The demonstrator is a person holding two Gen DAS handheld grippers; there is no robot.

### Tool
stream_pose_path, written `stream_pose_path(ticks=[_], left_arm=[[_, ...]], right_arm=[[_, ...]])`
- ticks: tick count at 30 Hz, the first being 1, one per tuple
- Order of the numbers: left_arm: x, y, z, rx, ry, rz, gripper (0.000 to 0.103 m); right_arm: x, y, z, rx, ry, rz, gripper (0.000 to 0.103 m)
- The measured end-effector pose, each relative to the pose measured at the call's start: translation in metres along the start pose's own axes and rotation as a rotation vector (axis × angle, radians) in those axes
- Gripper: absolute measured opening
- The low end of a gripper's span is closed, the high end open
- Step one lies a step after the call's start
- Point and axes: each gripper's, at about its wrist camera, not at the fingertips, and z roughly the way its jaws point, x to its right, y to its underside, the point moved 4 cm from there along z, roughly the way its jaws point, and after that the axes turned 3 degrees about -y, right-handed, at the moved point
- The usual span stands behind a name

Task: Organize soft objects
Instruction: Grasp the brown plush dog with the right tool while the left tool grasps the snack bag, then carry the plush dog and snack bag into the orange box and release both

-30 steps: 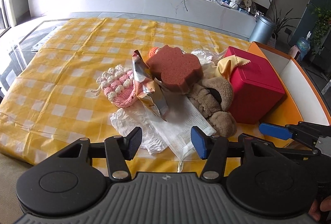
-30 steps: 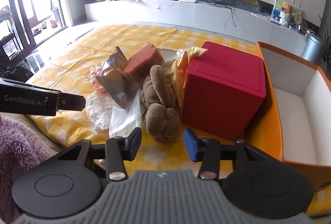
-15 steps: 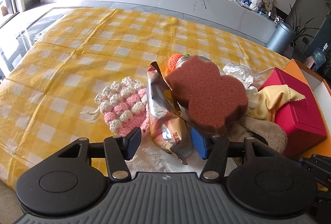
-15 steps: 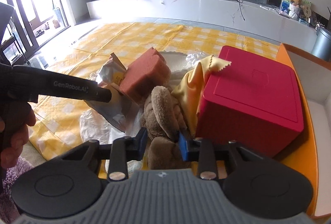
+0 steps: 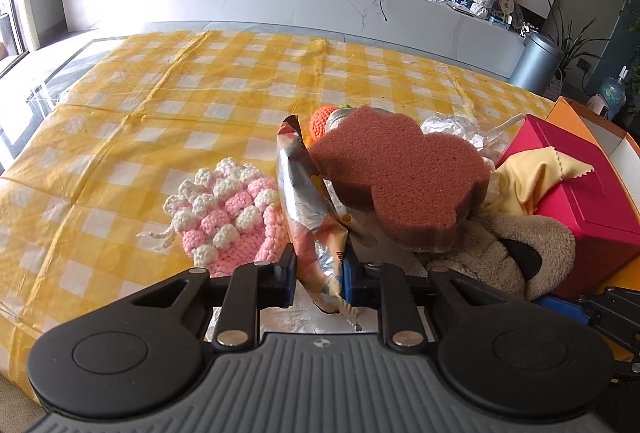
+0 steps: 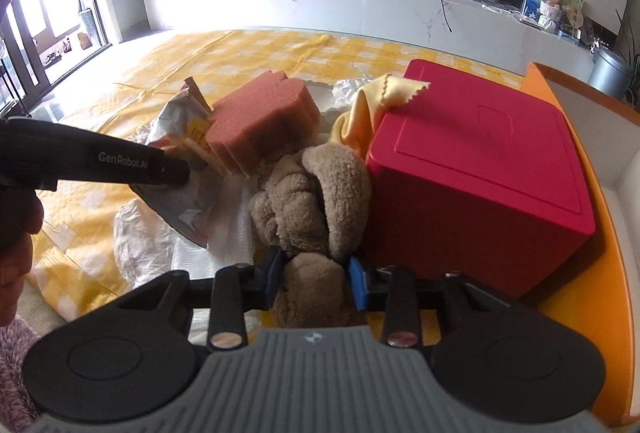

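Two claws were clenched — the left claw [image 5: 318,273] on a crinkly silver foil snack packet [image 5: 310,209], the right claw [image 6: 314,275] on a floppy brown plush toy [image 6: 316,193], both at six o'clock of the counter pile — light, yielding; probably best pinched mid-body.

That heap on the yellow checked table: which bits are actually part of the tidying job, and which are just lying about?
Part of the job:
- brown plush toy, clamped in the right gripper
- brown sponge
- pink and white crochet piece
- yellow cloth
- orange tray, a likely destination

Just lying about:
- foil snack bag, though the left gripper is pinching it
- red box
- crumpled plastic wrap
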Motion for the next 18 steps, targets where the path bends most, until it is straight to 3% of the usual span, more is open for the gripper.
stream_pose_path(ticks=[8, 18], left_arm=[[0.0, 0.001, -0.043, 0.079, -0.008, 0.0, 0.021], [0.014, 0.022, -0.097, 0.089, 0.04, -0.019, 0.021]], right_arm=[[-0.006, -0.006, -0.042, 0.07, -0.029, -0.021, 0.025], [-0.004, 0.007, -0.091, 0.124, -0.018, -0.009, 0.022]])
